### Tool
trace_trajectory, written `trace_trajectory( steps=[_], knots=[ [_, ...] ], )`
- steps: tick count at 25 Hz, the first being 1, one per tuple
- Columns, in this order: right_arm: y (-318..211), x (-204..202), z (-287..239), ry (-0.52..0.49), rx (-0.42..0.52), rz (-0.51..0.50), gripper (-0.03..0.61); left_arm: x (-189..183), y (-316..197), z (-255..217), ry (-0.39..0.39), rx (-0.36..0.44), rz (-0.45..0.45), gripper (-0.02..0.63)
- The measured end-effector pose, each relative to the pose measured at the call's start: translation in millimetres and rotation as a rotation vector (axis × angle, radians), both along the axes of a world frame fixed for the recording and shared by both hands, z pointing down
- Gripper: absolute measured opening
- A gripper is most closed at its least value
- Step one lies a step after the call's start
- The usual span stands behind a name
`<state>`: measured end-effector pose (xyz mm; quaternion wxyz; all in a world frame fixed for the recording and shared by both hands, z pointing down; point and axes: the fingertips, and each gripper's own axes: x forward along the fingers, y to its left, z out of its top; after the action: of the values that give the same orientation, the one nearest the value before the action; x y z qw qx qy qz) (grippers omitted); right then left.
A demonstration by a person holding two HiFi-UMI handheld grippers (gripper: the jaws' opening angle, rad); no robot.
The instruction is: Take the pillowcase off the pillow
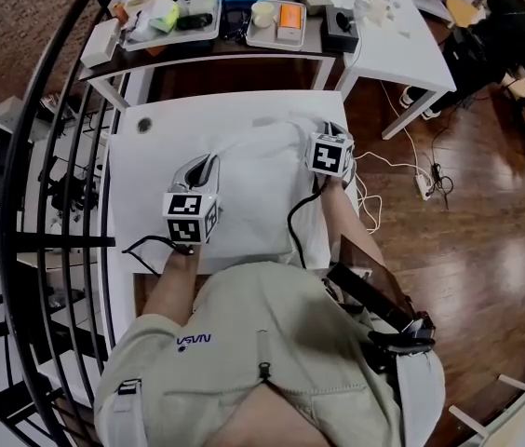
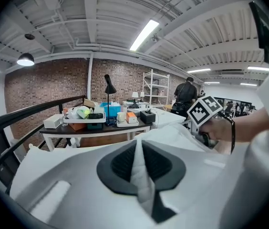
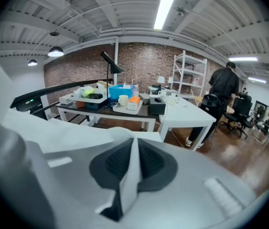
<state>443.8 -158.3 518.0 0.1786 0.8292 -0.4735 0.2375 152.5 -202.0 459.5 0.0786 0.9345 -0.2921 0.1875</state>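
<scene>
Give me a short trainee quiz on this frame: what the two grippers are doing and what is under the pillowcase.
1. True or false: the left gripper is shut on the pillowcase.
2. What is between the jaws of the right gripper? A nothing; B white pillowcase fabric; C a black cable.
3. What colour is the table under the pillowcase?
Key: 1 true; 2 B; 3 white.

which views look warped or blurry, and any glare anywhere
Head view: fisheye bows the railing, sheen on the wood floor. Left gripper view: dark corners, the pinched pillowcase soft up close. Right gripper view: ceiling light blown out, foreground blurred.
</scene>
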Motion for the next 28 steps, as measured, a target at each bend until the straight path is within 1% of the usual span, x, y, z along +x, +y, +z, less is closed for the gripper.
trace_trajectory(
  steps=[2, 4, 6, 8, 10, 11, 12, 13, 14, 16, 17, 19, 21, 23, 25, 28],
  knots=[
    [12, 13, 9, 0.009, -0.035, 0.055, 0.011, -2, -7, 6, 0.0, 0.004, -0.018, 0.023],
    [25, 27, 22, -0.014, -0.063, 0.089, 0.011, 0, -13, 14, -0.023, 0.001, -0.019, 0.025],
    [30, 31, 38, -0.06, -0.076, 0.074, 0.011, 7, -21, 27, -0.067, 0.01, -0.003, 0.028],
    [34, 25, 52, -0.095, -0.104, 0.047, 0.012, 14, -32, 41, -0.103, 0.016, 0.005, 0.039],
    [32, 17, 60, -0.128, -0.092, 0.006, 0.021, 24, -38, 52, -0.132, 0.015, 0.014, 0.061],
    [30, 15, 60, -0.135, -0.075, -0.013, 0.045, 29, -40, 57, -0.147, 0.015, 0.024, 0.083],
    [28, 14, 58, -0.135, -0.056, -0.03, 0.088, 34, -42, 59, -0.159, 0.016, 0.032, 0.114],
    [27, 13, 54, -0.135, -0.037, -0.043, 0.132, 37, -44, 59, -0.164, 0.018, 0.037, 0.149],
    [26, 10, 49, -0.131, -0.015, -0.054, 0.16, 39, -45, 57, -0.158, 0.019, 0.039, 0.181],
    [27, 2, 32, -0.118, 0.037, -0.075, 0.172, 38, -42, 45, -0.124, 0.023, 0.04, 0.245],
    [30, -4, 22, -0.111, 0.066, -0.084, 0.172, 37, -36, 38, -0.105, 0.025, 0.046, 0.266],
    [39, -18, 4, -0.104, 0.123, -0.098, 0.172, 32, -17, 27, -0.081, 0.017, 0.076, 0.282],
    [52, -35, -8, -0.1, 0.155, -0.117, 0.172, 24, 12, 23, -0.077, -0.003, 0.127, 0.311],
    [70, -52, -13, -0.087, 0.153, -0.141, 0.172, 16, 44, 20, -0.084, -0.023, 0.188, 0.325],
    [94, -68, -14, -0.076, 0.131, -0.159, 0.173, 8, 74, 15, -0.092, -0.037, 0.247, 0.341],
    [135, -92, -1, -0.093, 0.081, -0.152, 0.187, -5, 109, 15, -0.119, -0.065, 0.319, 0.357]
  ],
)
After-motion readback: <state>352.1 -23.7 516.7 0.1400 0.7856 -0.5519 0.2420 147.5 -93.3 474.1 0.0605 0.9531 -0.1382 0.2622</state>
